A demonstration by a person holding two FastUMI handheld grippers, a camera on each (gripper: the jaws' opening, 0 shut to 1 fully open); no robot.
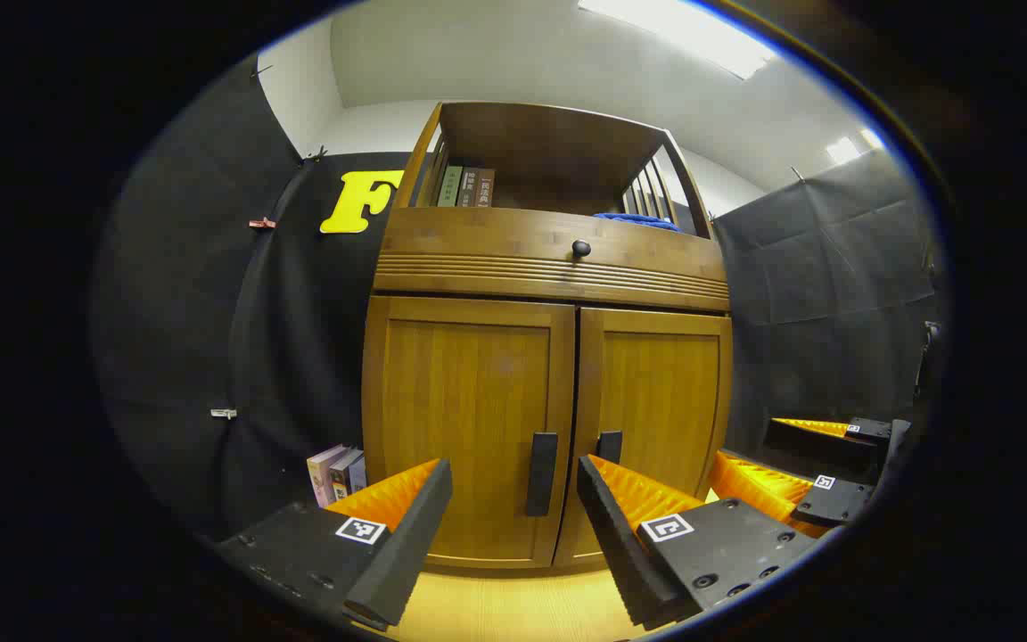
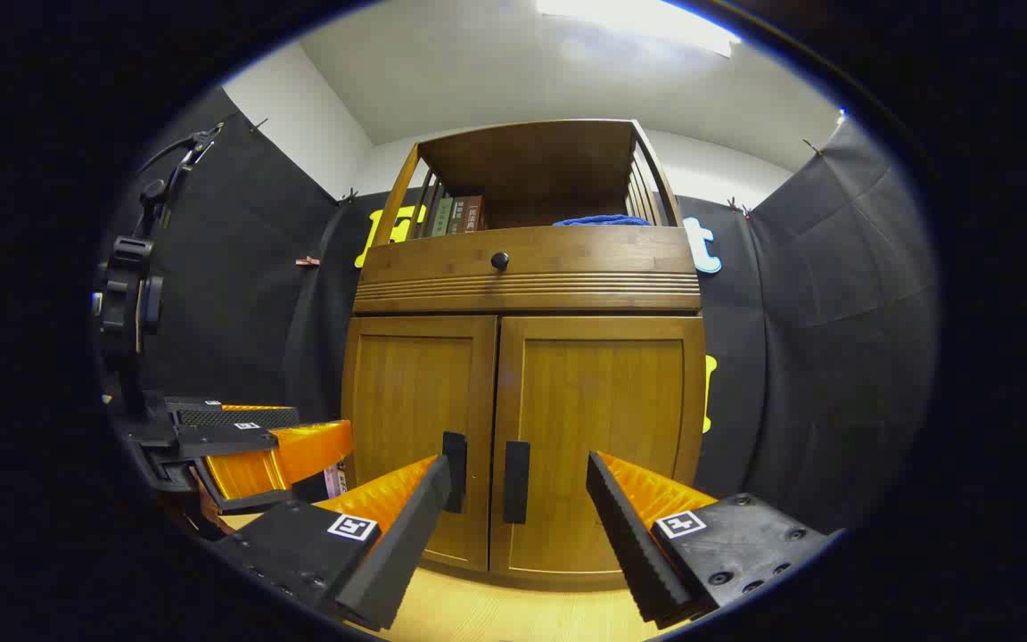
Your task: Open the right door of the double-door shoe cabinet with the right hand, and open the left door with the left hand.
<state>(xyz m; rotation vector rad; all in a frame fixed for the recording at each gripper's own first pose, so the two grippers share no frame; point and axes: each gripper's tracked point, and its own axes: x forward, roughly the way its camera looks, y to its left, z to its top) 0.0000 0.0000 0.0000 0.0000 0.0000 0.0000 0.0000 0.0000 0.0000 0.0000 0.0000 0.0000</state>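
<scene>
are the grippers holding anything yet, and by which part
Nothing is held. The left gripper and right gripper are both open, short of the closed cabinet doors; neither touches a door handle.

Right door handle (image 1: 609, 445) half hidden behind a finger at 5 o'clock, book spines (image 1: 467, 187) too small to read, blue cloth (image 2: 601, 219) mostly hidden behind shelf rail at 12 o'clock

We see a pale wooden plank floor (image 1: 513, 606) carrying the brown bamboo double-door shoe cabinet (image 1: 549, 357), with a few upright books (image 1: 336, 473) just beside its left side.
</scene>
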